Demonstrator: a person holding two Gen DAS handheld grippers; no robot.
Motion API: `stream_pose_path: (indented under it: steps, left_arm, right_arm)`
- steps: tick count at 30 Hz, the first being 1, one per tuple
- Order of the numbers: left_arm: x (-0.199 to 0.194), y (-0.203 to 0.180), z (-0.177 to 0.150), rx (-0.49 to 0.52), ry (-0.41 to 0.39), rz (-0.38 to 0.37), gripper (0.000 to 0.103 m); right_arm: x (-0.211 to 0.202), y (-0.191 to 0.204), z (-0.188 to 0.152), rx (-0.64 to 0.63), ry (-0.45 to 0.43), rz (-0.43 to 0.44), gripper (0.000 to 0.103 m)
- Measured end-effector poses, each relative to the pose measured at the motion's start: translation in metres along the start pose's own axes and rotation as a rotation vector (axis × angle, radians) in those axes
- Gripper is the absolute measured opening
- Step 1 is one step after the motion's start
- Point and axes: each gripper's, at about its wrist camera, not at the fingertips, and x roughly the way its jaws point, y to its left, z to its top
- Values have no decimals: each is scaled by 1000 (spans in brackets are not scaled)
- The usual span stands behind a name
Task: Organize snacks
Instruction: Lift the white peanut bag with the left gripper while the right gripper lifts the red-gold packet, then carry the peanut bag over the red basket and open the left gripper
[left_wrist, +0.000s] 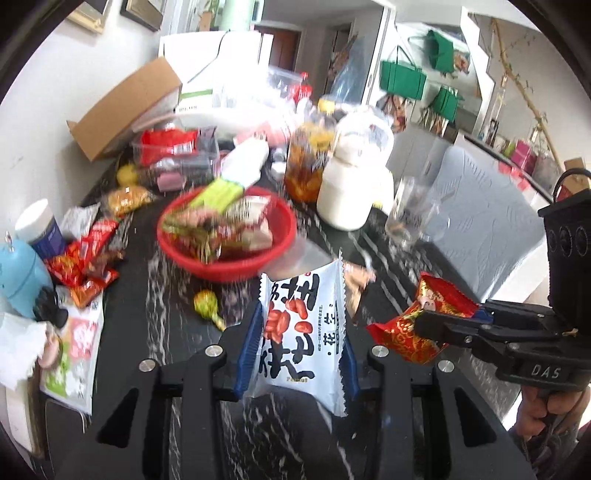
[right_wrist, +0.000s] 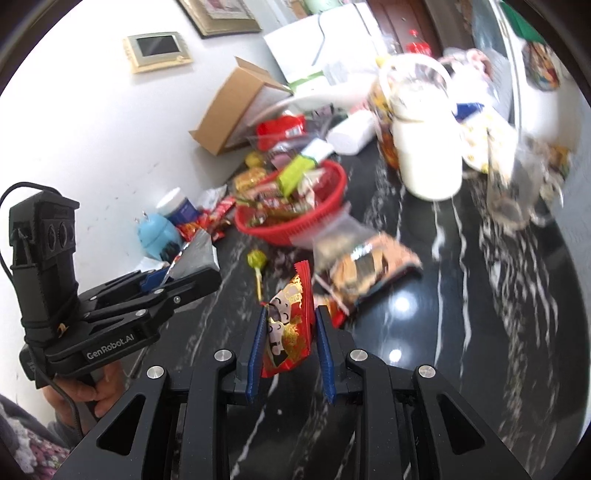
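Loose snacks: red packets (left_wrist: 83, 264) and a lollipop (left_wrist: 207, 306) lie on the dark counter (left_wrist: 166, 295), left of the basket, not yet sorted.
Basket: the red basket (left_wrist: 225, 264) already holds a heap of packets; much seems left to do.
Left tongs (left_wrist: 297, 345): narrow, clamped on a white peanut packet (left_wrist: 303, 328) held above the counter.
Right tongs (right_wrist: 290, 341): pinched on a red-and-gold packet (right_wrist: 290, 325), also aloft.
In the way: a fruit jar (left_wrist: 308, 162), a white jar (left_wrist: 351, 188) and a glass (left_wrist: 408, 214) crowd the basket's right side.

white peanut pkt (left_wrist: 303, 332), red-gold pkt (right_wrist: 288, 328), red basket (left_wrist: 225, 266), prob. marbled-black table (right_wrist: 461, 332)
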Motion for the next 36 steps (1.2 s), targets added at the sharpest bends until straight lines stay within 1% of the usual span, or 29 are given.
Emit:
stream_pose_path:
  steps: [5,13,20,27,31,36]
  left_arm:
    - [-6,2,22,-7,-46,-14,38]
    - [-16,10,56,5,-127,8,38]
    - [-18,22,84,12,-184,29,38]
    - [-5,36,108,12,-208,44,38]
    - [7,48,125,-7,-224,45,38]
    - [29,64,142,-30,-215,40,38]
  right_arm:
    - [-6,9,25,-61,-43,4,26]
    - [-7,20,61,-130,-84,-1,26]
    - [5,22,89,-147,-114,7,26]
    - [21,28,121,-184,-136,12,26]
    - [35,28,138,-193,-147,5,26]
    - [60,24,160,-202,-141,6,26]
